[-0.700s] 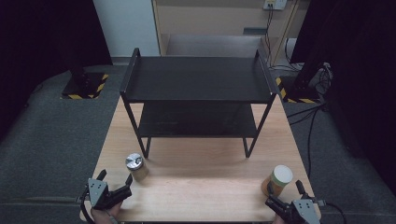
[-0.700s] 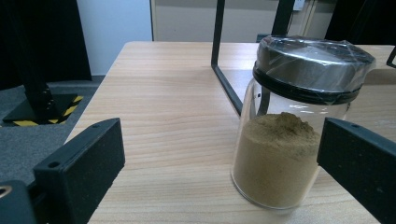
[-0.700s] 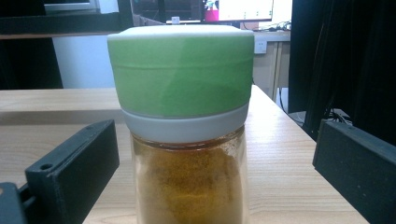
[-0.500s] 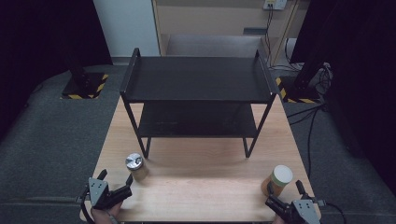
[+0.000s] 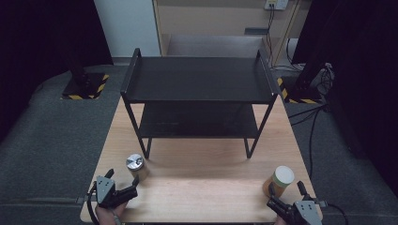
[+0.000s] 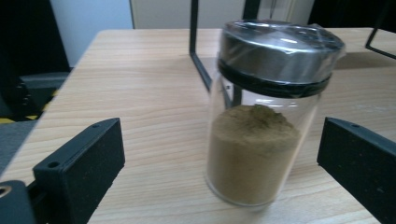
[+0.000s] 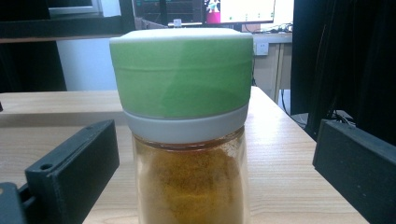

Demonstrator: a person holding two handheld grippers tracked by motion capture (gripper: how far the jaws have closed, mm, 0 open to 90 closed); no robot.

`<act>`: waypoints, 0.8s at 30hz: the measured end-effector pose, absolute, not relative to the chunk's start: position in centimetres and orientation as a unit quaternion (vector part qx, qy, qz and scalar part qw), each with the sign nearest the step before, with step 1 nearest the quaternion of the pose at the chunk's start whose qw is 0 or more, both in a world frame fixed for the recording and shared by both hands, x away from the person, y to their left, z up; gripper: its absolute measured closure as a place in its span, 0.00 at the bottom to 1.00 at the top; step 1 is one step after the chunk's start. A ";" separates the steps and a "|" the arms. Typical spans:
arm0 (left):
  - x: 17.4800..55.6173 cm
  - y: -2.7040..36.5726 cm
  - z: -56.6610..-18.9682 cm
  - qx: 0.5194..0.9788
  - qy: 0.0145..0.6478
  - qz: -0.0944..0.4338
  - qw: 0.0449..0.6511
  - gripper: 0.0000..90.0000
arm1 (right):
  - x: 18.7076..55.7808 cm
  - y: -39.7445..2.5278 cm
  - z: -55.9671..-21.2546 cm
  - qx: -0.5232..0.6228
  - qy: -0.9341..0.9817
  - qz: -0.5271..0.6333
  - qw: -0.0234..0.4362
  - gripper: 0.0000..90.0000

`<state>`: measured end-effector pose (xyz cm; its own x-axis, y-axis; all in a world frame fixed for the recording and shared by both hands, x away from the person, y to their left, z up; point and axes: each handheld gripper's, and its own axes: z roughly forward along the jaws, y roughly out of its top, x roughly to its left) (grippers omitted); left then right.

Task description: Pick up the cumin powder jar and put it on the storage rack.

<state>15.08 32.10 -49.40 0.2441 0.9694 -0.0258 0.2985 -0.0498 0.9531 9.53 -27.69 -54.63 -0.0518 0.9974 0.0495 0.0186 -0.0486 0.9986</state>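
Left gripper (image 5: pixel 133 184) gapes around the silver-lidded jar (image 5: pixel 135 164), right gripper (image 5: pixel 277 197) likewise around the green-capped jar (image 5: pixel 279 180).

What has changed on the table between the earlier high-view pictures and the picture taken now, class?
Nothing visibly changed. The left gripper is open beside the silver-lidded spice jar, the right gripper is open by the green-lidded spice jar, and both jars stand in front of the black two-tier shelf, as before.
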 end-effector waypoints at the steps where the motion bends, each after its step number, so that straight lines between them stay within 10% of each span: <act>1: 15.2 32.0 -49.3 0.633 0.502 0.354 0.471 0.00 | 9.5 -27.7 -54.6 0.503 0.505 0.521 0.470 0.01; 24: 17.7 31.2 -48.8 0.652 0.498 0.333 0.465 0.01 | 9.5 -27.7 -54.6 0.502 0.507 0.520 0.470 0.01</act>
<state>17.66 31.24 -48.76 0.2836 0.9585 -0.0289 0.3400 -0.0723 0.9376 9.54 -27.69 -54.61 -0.0535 0.9976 0.0450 0.0201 -0.0439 0.9988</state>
